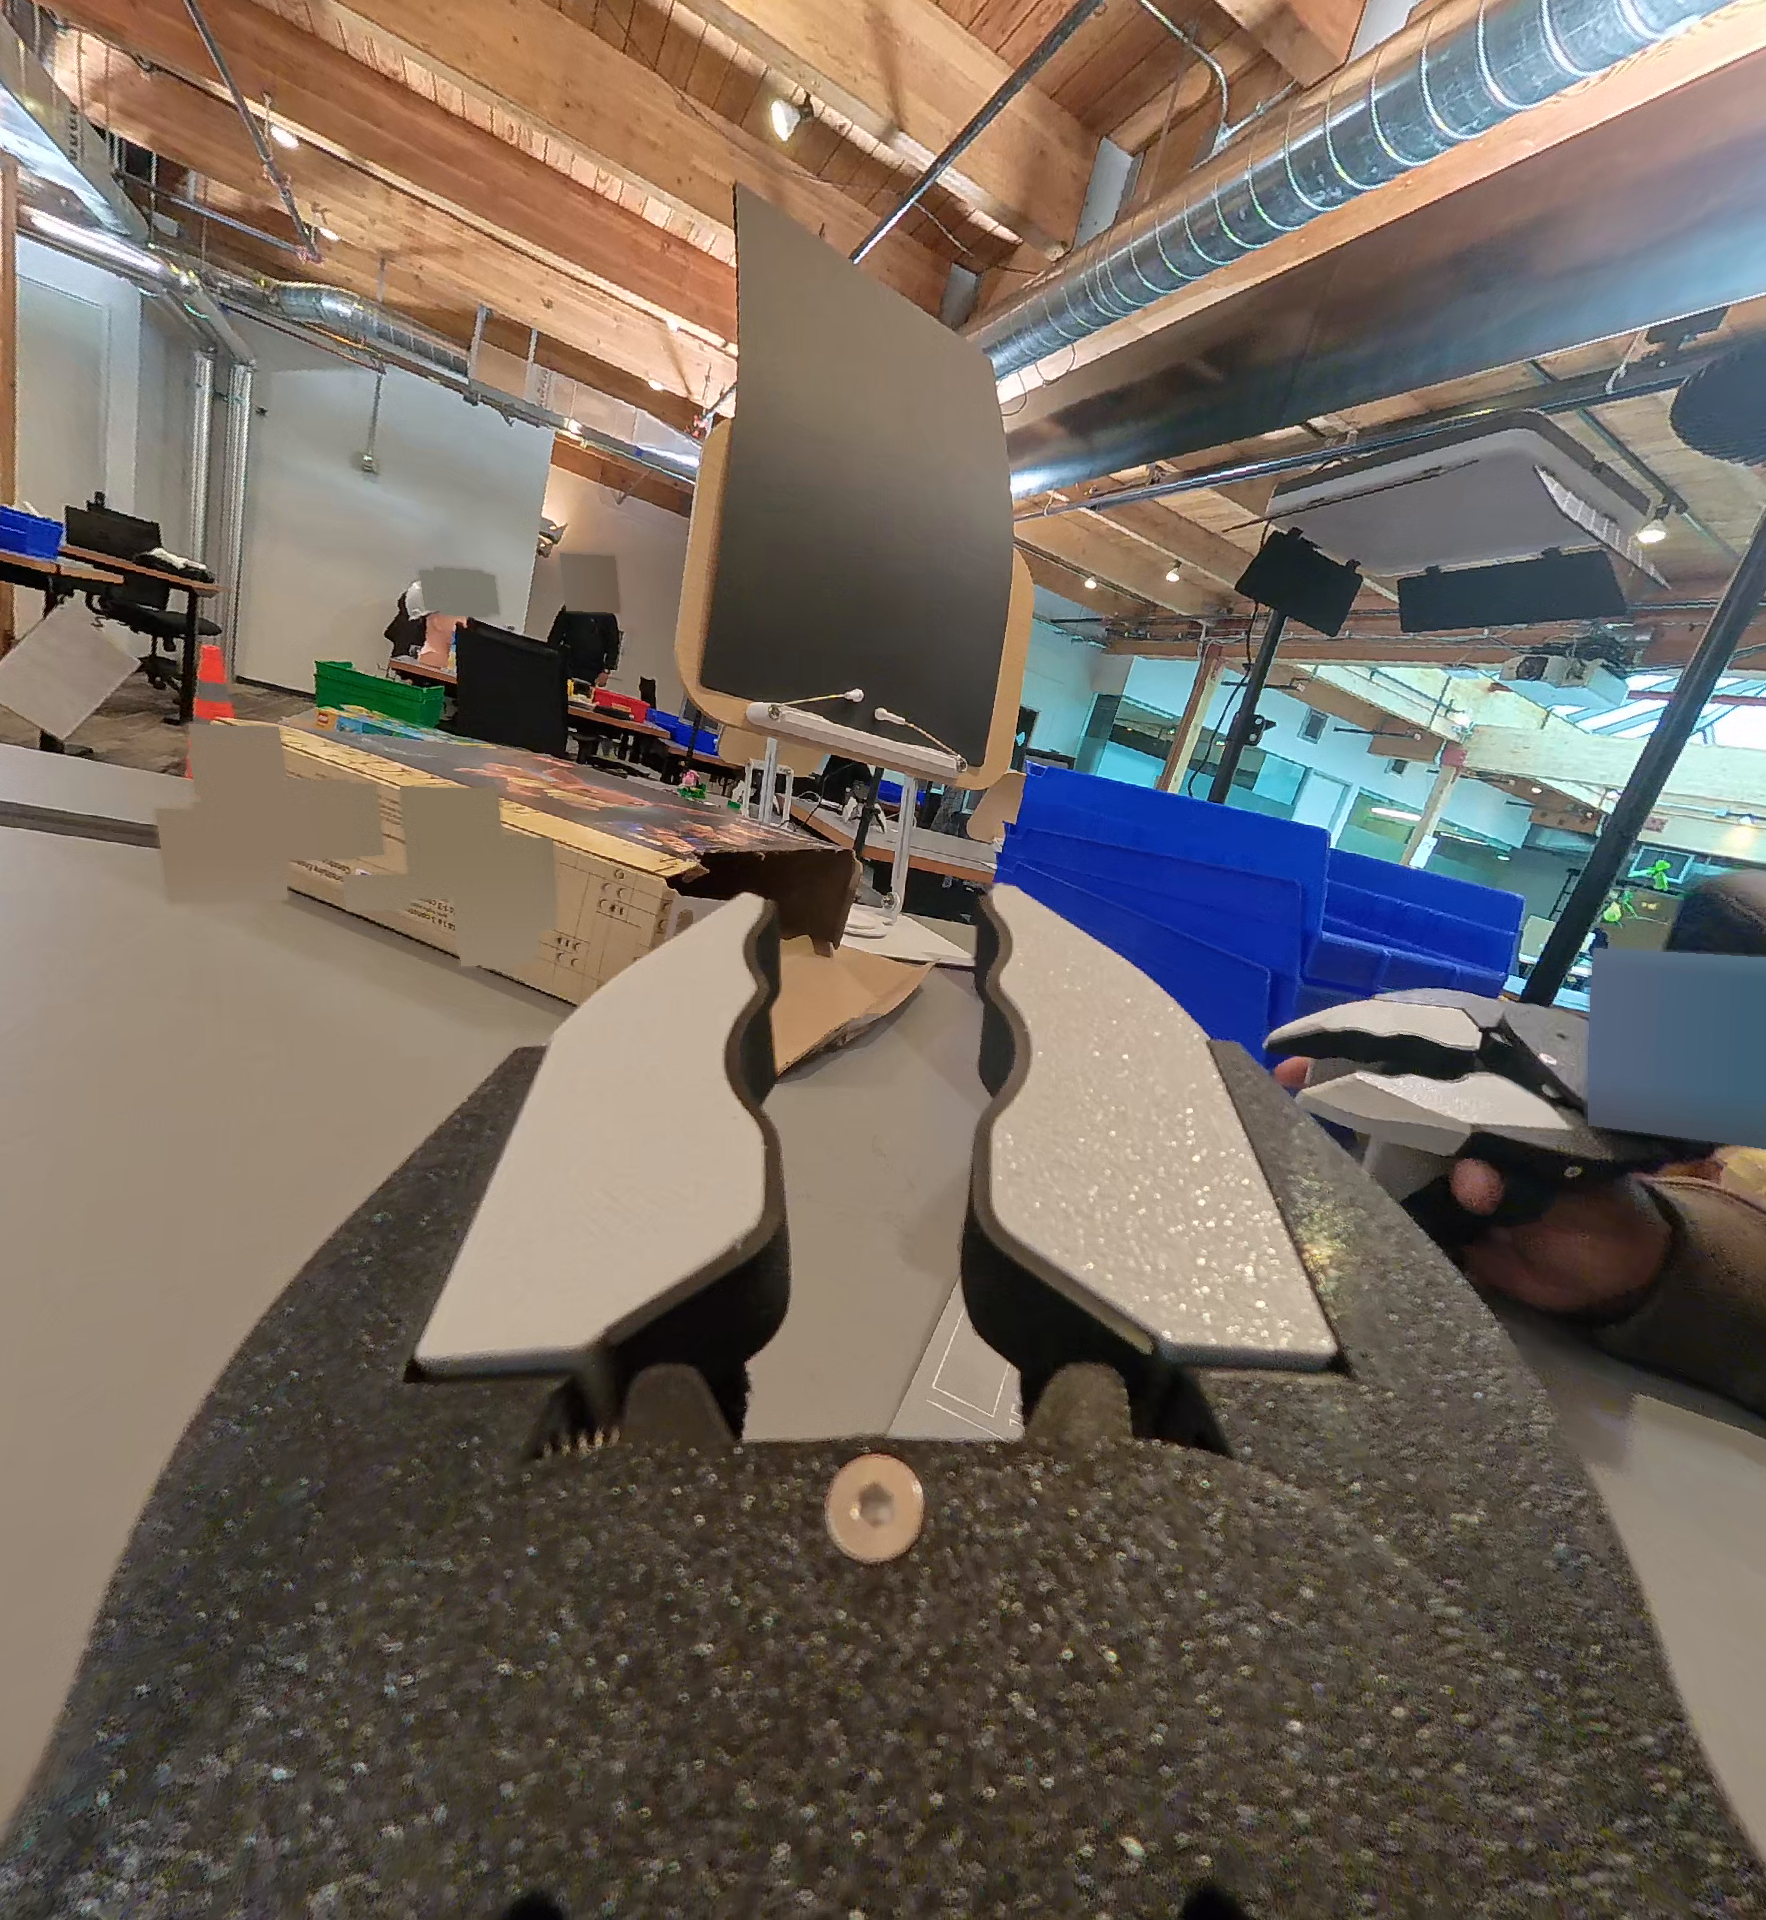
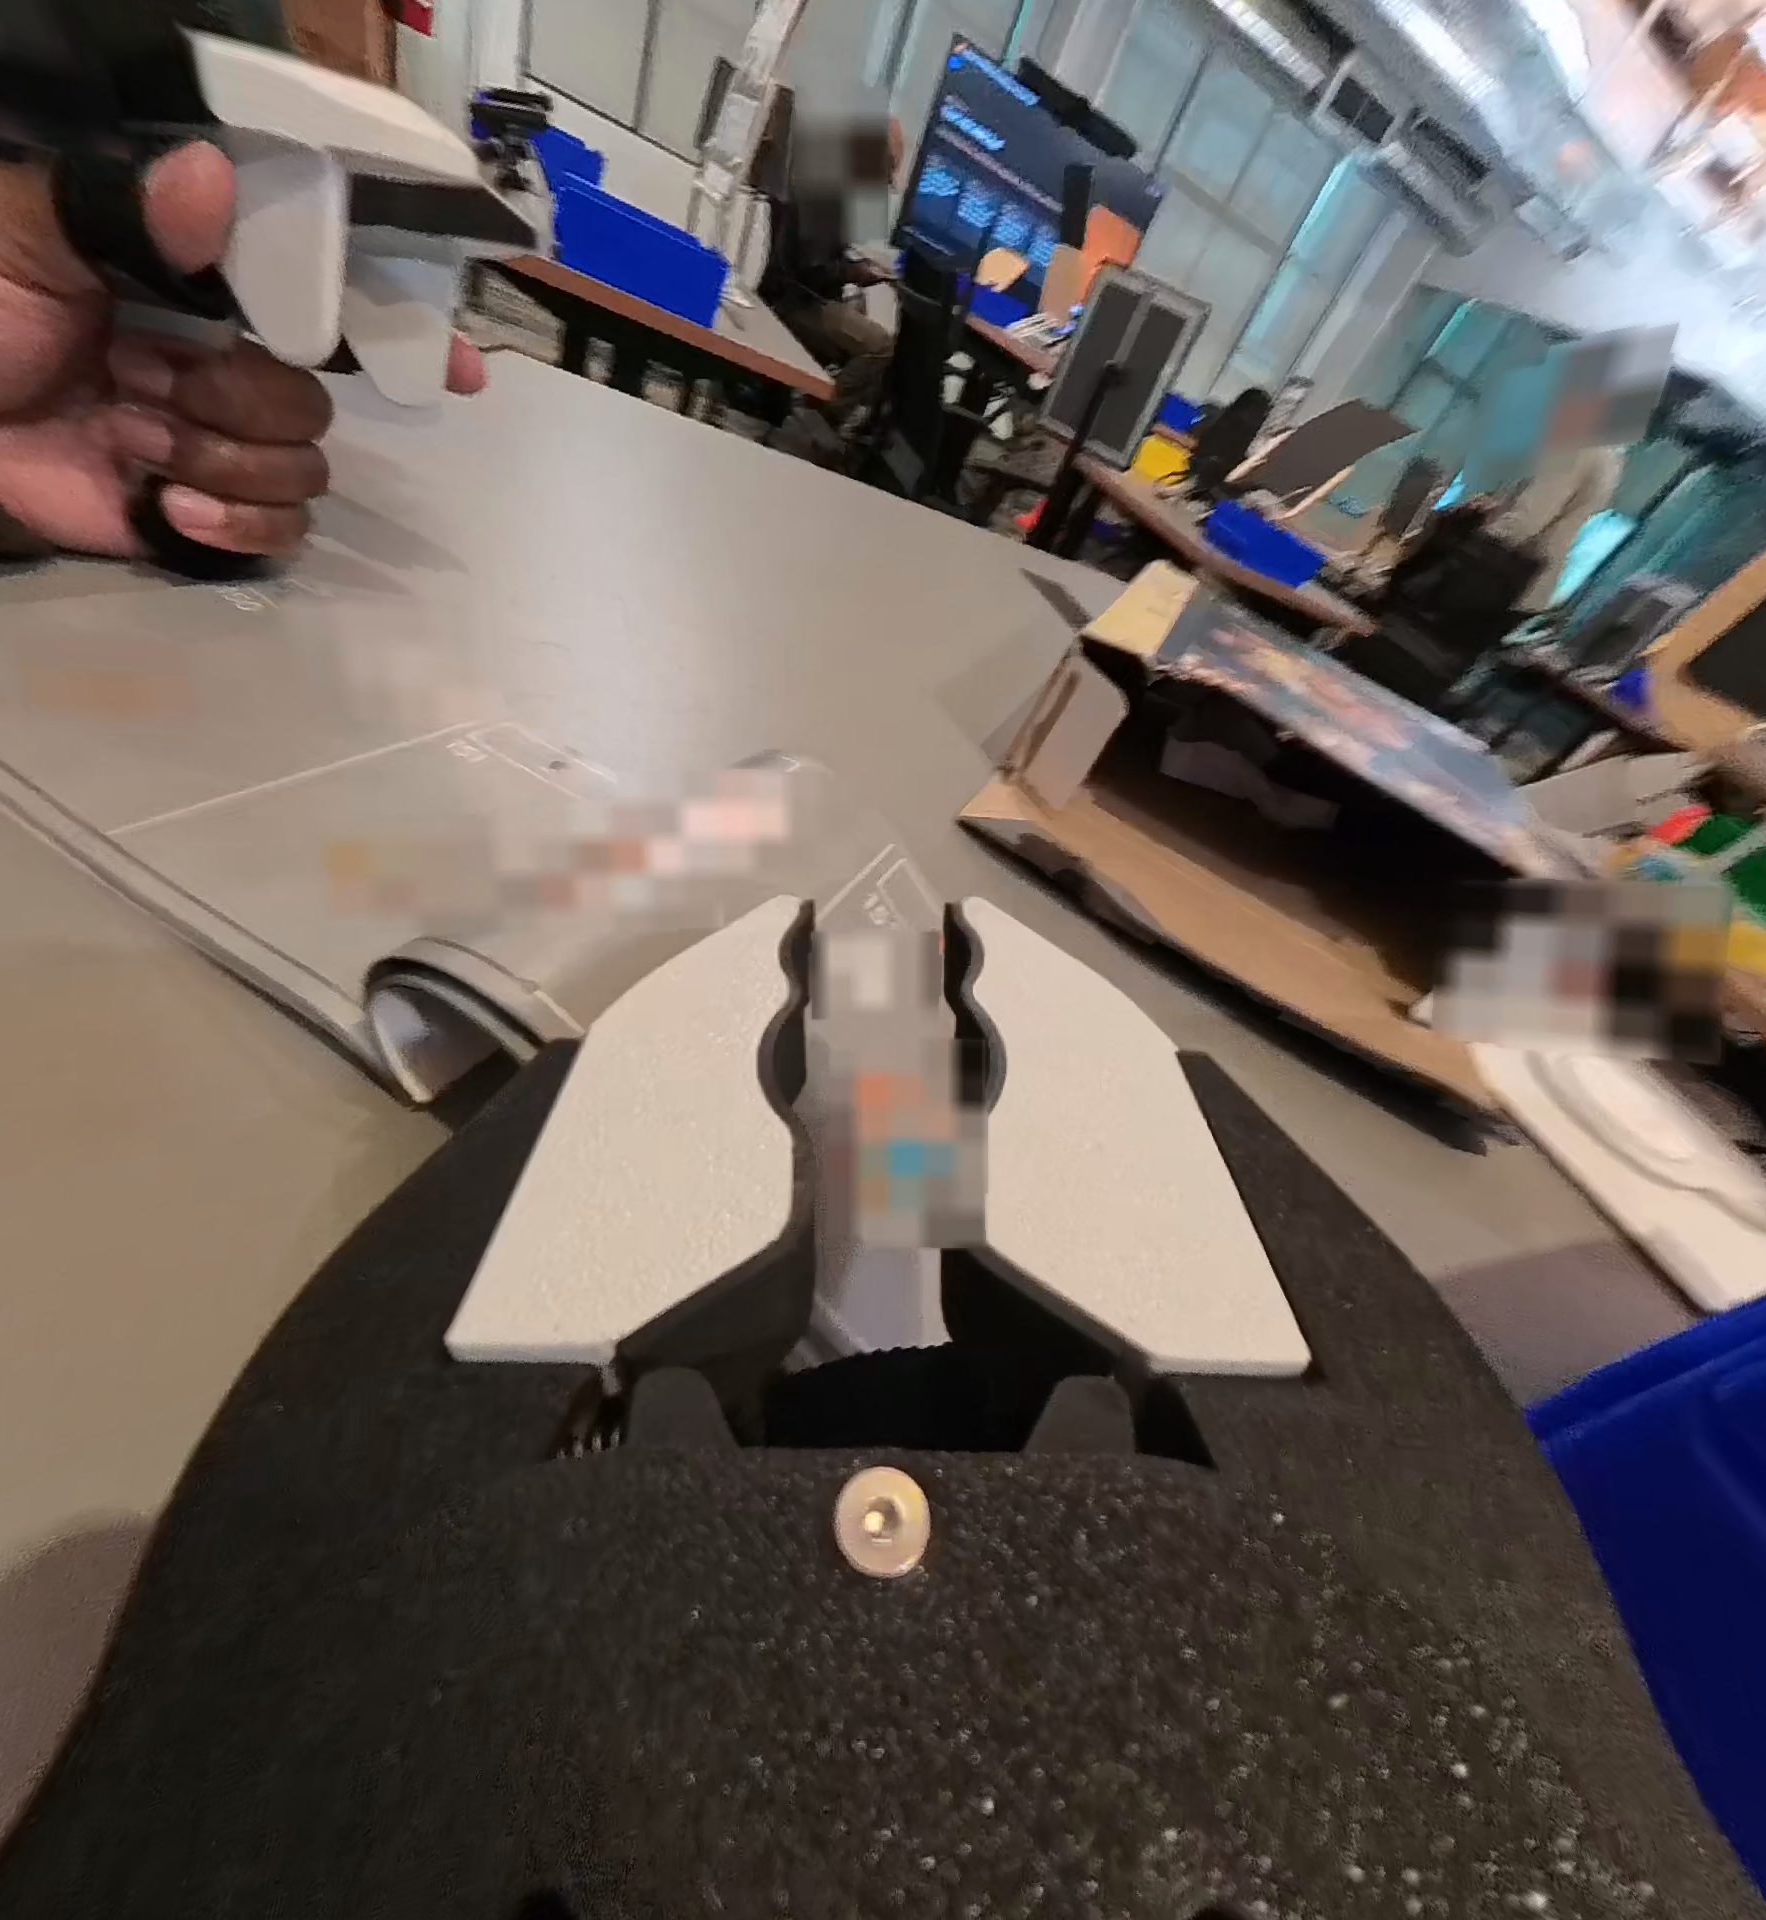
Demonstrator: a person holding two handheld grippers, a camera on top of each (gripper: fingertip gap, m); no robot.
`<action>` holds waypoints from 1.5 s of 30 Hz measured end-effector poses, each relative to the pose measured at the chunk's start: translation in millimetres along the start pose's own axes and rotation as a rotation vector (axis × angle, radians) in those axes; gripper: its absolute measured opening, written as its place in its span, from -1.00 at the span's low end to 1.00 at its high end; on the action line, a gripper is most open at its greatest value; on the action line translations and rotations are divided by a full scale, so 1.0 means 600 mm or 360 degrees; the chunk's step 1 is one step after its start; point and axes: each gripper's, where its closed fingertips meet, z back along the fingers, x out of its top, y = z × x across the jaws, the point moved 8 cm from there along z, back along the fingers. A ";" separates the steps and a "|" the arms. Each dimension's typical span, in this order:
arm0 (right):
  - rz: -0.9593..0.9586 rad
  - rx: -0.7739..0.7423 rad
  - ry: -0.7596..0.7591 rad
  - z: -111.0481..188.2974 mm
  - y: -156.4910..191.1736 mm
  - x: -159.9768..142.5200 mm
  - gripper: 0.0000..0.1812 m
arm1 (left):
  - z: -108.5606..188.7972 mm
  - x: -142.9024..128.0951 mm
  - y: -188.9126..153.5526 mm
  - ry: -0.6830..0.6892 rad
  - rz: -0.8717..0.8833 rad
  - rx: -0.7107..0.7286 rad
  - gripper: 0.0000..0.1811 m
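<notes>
My left gripper (image 1: 879,914) hovers low over a grey mat (image 1: 131,1039), jaws well apart with nothing between them. It points at the torn open end of a flat printed cardboard box (image 1: 650,800). My right gripper (image 2: 879,920) has its jaws a narrow gap apart, and a blurred patch hides what lies between them. It is over the same mat (image 2: 598,582), near the box's open flap (image 2: 1170,904). The right gripper also shows in the left wrist view (image 1: 1294,1065), held by a hand. The left gripper shows in the right wrist view (image 2: 354,374), held by a hand.
Blue bins (image 1: 1170,883) stand at the right, and one (image 2: 1710,1507) is close beside the right gripper. A black board on a wooden stand (image 1: 858,520) rises behind the box. A tripod pole (image 1: 1689,675) leans at the right. The mat's rolled end (image 2: 443,1018) curls up. A white tray (image 2: 1637,1174) lies at the right. There is about 25 cm between the tips of the two grippers.
</notes>
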 end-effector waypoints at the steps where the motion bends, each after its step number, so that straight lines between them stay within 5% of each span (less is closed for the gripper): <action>1: -0.0074 0.0070 0.0013 0.001 0.000 0.003 -0.72 | 0.000 0.000 -0.001 0.0004 0.0000 -0.0009 -0.61; 8: -0.0313 0.0344 0.0284 0.017 -0.001 0.004 -0.64 | -0.002 -0.005 -0.017 0.0086 0.0006 -0.0114 -0.60; 17: -0.0233 0.0130 0.0643 0.033 -0.020 -0.020 -0.69 | -0.029 -0.028 -0.076 0.0593 -0.0362 -0.0223 -0.58; 27: -0.0542 0.0179 0.0793 0.015 -0.020 -0.047 -0.70 | -0.088 -0.091 -0.159 0.1237 -0.0560 -0.0468 -0.54; 45: -0.0290 0.0254 0.0775 -0.065 0.064 0.023 -0.75 | -0.057 -0.113 -0.146 0.1616 -0.0569 -0.0512 -0.50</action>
